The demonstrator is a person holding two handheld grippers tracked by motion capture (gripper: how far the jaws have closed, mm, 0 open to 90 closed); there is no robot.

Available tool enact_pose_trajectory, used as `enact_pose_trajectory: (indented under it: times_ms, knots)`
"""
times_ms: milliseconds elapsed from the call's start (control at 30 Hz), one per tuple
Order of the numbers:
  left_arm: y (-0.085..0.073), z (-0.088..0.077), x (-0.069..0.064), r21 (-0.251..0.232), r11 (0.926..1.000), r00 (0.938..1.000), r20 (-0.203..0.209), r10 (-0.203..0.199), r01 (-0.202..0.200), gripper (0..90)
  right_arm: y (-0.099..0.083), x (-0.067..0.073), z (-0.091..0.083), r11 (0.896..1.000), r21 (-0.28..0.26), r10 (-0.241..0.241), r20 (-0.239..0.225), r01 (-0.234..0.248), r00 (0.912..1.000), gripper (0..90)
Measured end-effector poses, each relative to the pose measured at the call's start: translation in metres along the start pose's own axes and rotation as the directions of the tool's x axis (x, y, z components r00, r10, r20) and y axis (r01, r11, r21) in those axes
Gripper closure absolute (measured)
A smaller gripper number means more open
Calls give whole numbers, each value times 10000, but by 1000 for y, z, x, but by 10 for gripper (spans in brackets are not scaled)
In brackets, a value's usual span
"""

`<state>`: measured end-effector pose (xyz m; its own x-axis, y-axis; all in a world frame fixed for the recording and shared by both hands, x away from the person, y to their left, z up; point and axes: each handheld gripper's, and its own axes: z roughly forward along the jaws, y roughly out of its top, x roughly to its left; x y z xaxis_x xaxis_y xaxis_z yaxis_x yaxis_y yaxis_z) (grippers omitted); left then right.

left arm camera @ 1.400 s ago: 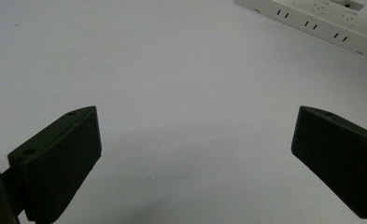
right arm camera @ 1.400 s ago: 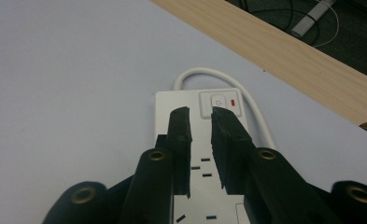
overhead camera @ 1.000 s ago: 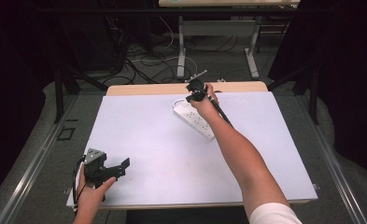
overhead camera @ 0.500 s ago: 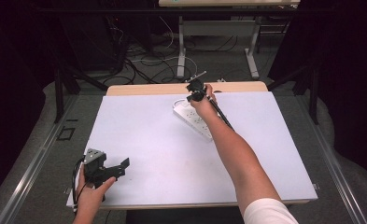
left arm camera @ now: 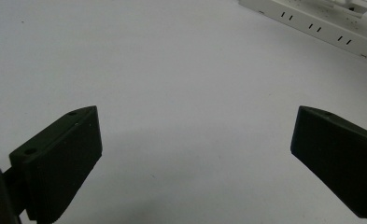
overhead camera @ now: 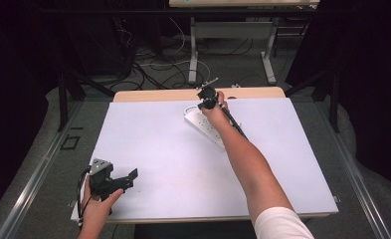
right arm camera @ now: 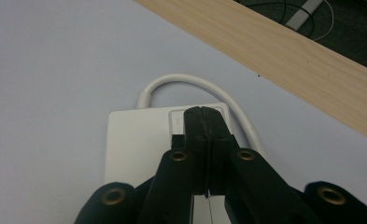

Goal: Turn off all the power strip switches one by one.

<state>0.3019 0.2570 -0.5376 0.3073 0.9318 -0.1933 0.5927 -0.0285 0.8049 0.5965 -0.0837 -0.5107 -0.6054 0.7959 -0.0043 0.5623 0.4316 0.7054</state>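
A white power strip [overhead camera: 202, 126] lies slantwise on the far middle of the white table top [overhead camera: 158, 149]. My right gripper [overhead camera: 204, 105] is over its far end. In the right gripper view the jaws are shut, nothing between them, and the right gripper's tip [right arm camera: 203, 113] rests on the rocker switch [right arm camera: 177, 120] at the cable end of the power strip [right arm camera: 134, 140]. My left gripper [overhead camera: 129, 179] stands open near the front left corner, low over bare table. The left gripper [left arm camera: 195, 135] has its jaws wide apart, with the power strip [left arm camera: 319, 29] far ahead of it.
The strip's white cable [right arm camera: 190, 80] loops off its end toward the wooden back edge [right arm camera: 288, 60] of the table. Behind the table are dark floor, loose cables [overhead camera: 153, 64] and the legs of another table [overhead camera: 193, 45].
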Motion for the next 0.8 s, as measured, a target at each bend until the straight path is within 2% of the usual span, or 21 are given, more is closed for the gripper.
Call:
enact_pose_trajectory:
  times_ms: [67,133,300,333,433,567,600,800]
  knots:
    - [0,0,0,13,10000,10000,15,-23,23,20,0,-1,0,9992,396,52,51,-54,10000,900]
    - [0,0,0,13,10000,10000,16,-28,28,20,-1,-3,2,9993,363,-95,79,92,9999,900]
    - [0,1,-1,43,10000,10000,61,-3,3,20,-3,-3,8,9991,408,120,-74,-117,9999,900]
    - [0,1,-1,53,10000,10000,62,-5,5,20,-5,-2,11,9996,189,201,-60,-200,9998,900]
    - [-1,1,-1,59,10000,10000,51,-47,46,20,-6,-3,13,9988,459,167,22,-167,9999,900]
    - [-1,1,0,58,10000,10000,51,-71,71,20,-8,-3,16,9991,326,277,-9,-276,9996,900]
    - [-1,1,-1,58,10000,10000,51,-78,78,20,-8,-3,15,9987,477,195,-43,-193,9998,900]
    - [-1,1,-1,50,10000,10000,50,-77,77,21,-7,-5,17,9996,289,-30,-90,32,10000,900]
